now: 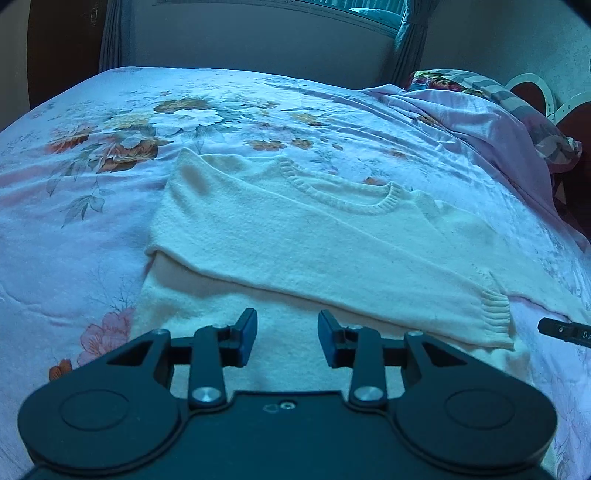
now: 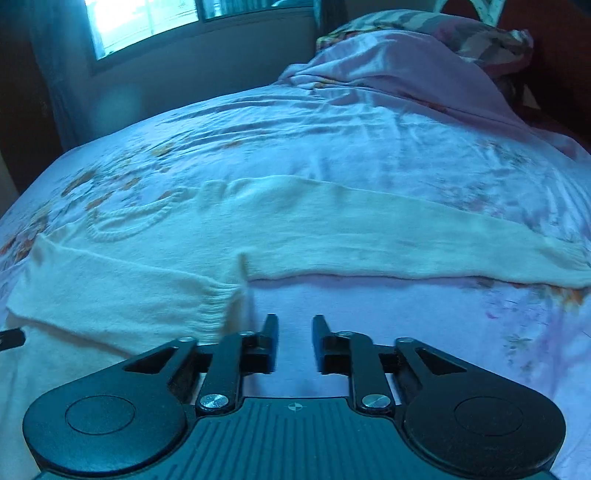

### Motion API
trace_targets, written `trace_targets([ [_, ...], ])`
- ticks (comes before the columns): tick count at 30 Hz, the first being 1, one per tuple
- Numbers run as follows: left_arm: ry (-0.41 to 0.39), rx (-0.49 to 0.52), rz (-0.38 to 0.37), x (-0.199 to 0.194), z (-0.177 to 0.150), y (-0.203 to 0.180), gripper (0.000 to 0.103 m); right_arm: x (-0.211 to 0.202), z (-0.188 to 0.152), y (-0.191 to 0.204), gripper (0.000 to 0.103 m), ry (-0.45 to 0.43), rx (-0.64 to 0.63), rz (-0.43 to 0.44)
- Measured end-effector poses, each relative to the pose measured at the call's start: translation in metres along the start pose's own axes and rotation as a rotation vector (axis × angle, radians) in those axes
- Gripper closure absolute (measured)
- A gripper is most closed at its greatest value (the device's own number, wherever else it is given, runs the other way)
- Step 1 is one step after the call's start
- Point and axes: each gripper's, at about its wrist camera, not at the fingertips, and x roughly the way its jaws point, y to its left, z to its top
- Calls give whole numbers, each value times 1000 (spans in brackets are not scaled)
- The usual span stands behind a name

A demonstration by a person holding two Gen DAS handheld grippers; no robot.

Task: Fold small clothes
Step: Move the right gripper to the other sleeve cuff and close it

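Note:
A cream knit sweater [image 1: 295, 240] lies flat on the floral bed sheet [image 1: 92, 184], neckline away from me. One sleeve is folded across its chest, and its ribbed cuff [image 1: 496, 310] lies at the right. My left gripper [image 1: 287, 339] is open and empty above the sweater's lower body. In the right wrist view the sweater [image 2: 147, 258] lies left, and its other sleeve [image 2: 406, 243] stretches out to the right. My right gripper [image 2: 294, 341] is open and empty over the bare sheet [image 2: 406, 325], just right of the folded cuff [image 2: 218, 310].
A crumpled pink blanket and patterned pillow [image 1: 498, 110] lie at the head of the bed, also in the right wrist view [image 2: 424, 55]. A wall and a window [image 2: 147, 22] stand beyond the far edge. The other gripper's tip [image 1: 561, 330] shows at the right edge.

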Motion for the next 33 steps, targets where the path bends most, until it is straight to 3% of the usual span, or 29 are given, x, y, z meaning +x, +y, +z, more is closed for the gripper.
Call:
trace_targets([
  [1,3,4,0,1,-2,-4,70,-1,2,-14,47,-2,25,-16],
  [5,12,-2,5,8,-6,-14,70,-2,8,-66,47,1,92,-97],
  [12,18,-45,35,25,3,-17,70,12,15,-157,47,25,321,-161],
  [19,16,-27,59,32,5,-16,68,29,34,-208,47,-42,501,-234],
  [20,15,-23,61,32,5,-16,68,31,37,-213,49,-57,520,-250],
  [22,14,-17,63,33,4,-16,68,32,41,-219,82,-73,531,-280],
  [24,13,-12,63,33,4,-16,68,33,42,-224,92,-88,552,-272],
  [29,10,-9,54,32,5,-15,68,24,54,-201,101,-179,495,-205],
  [33,4,-25,42,28,6,-10,68,25,77,-129,101,-240,337,-50],
])
